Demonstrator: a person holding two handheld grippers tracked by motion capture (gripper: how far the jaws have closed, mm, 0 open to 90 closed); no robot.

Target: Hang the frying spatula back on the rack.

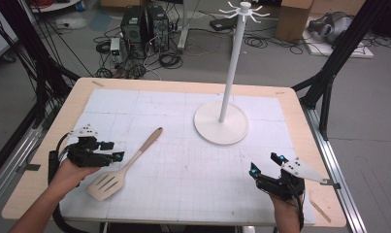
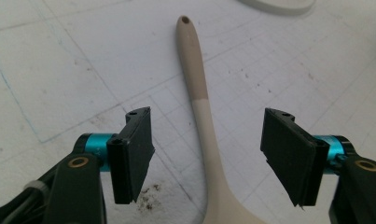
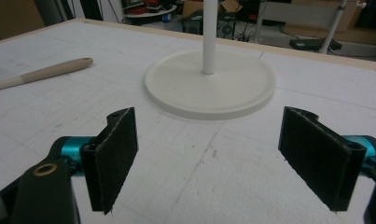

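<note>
High view: overhead, facing forward-down. Gripper views: low, close to mat; both catch spatula handle [image 2: 193,56] [image 3: 41,73].

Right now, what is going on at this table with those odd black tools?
A person sits at a table covered by a white gridded mat, holding a two-jaw gripper in each hand. The left gripper is open and lined up over the handle of a beige slotted spatula lying flat on the mat, with a jaw on each side but not touching it. The right gripper is open and holds nothing, facing a white hook stand at the far side.
</note>
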